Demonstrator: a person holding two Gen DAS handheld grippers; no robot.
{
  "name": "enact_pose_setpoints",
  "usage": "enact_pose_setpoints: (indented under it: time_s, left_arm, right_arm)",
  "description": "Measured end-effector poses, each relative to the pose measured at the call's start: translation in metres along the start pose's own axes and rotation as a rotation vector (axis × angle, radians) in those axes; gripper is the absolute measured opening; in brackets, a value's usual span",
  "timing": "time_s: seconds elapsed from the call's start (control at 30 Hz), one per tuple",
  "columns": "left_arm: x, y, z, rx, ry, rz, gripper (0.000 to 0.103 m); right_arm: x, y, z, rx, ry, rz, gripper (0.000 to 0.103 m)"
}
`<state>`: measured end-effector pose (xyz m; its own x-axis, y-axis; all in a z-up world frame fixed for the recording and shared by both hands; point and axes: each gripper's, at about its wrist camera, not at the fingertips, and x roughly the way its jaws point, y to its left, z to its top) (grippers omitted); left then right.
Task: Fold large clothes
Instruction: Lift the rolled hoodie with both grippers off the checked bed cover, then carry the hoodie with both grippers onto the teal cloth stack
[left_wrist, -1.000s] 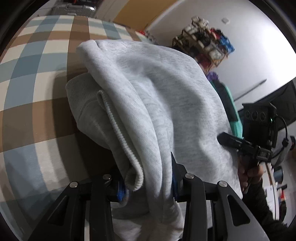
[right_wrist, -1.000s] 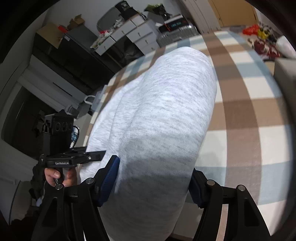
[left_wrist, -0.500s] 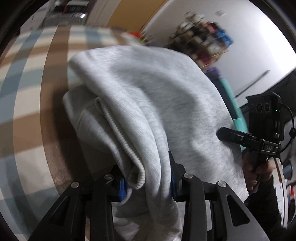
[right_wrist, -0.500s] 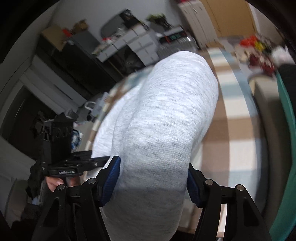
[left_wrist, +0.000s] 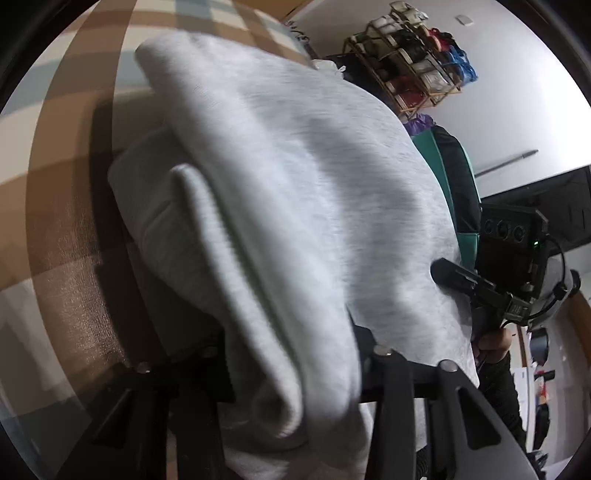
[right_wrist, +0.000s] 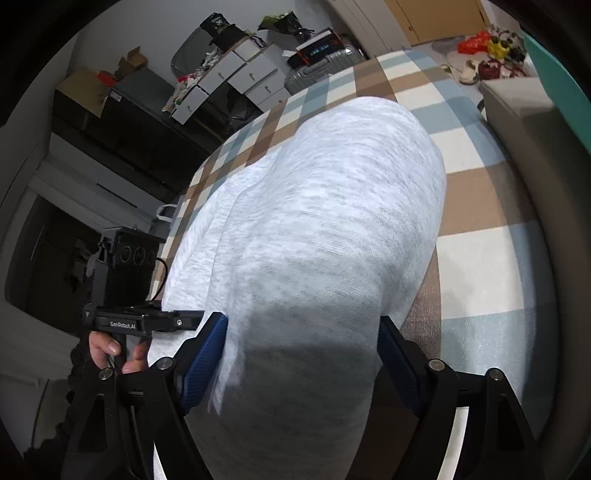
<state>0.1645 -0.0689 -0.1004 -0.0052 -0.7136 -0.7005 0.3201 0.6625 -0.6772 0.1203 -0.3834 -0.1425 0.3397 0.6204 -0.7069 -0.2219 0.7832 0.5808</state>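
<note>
Two claws carry one bundle, and judging by its layers the fold is well under way but not finished: the large light-grey marl sweatshirt is already doubled over itself into a thick, rounded mass and hangs draped forward from both claws above the bed covered in a brown, pale-blue and cream checked cloth, its far end apparently drooping onto or just over that cloth, though contact cannot be made out. What seems left is to lay the bundle flat, let go and smooth or make a last fold. Starting at the left, the left claw is clamped on a bunched, folded edge of the garment, where a ribbed hem or cuff rolls into a thick ridge running up the fabric; its pads are hidden under the cloth and the picture is blurred there. Further right, the right claw straddles a broad, smooth roll of the same sweatshirt; its jaws have just been opening, and the blue pads stand at the flanks of the roll, so whether they grip or merely flank it I cannot tell. The knit looks soft, fleecy and heavy, with no print visible, shadowed on its near underside. Each claw's handle is seen held by a hand in the other's view.
</note>
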Motion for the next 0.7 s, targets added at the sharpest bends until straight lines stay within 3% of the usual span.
enact_pose_setpoints:
  time_s: [0.13, 0.47, 0.7]
  left_arm:
    - [-0.018, -0.028, 0.007, 0.04, -0.02, -0.015, 0.027]
    - [-0.091, -0.093, -0.001, 0.152, -0.087, -0.016, 0.027]
    - [-0.114, -0.153, 0.009, 0.269, -0.107, -0.019, 0.027]
  right_arm:
    - [-0.022, 0.024, 0.0, -0.049, -0.048, 0.0, 0.063]
    - [-0.09, 0.051, 0.018, -0.045, -0.185, 0.117, 0.061]
    - [-0.15, 0.057, 0.031, -0.026, -0.293, 0.156, 0.061]
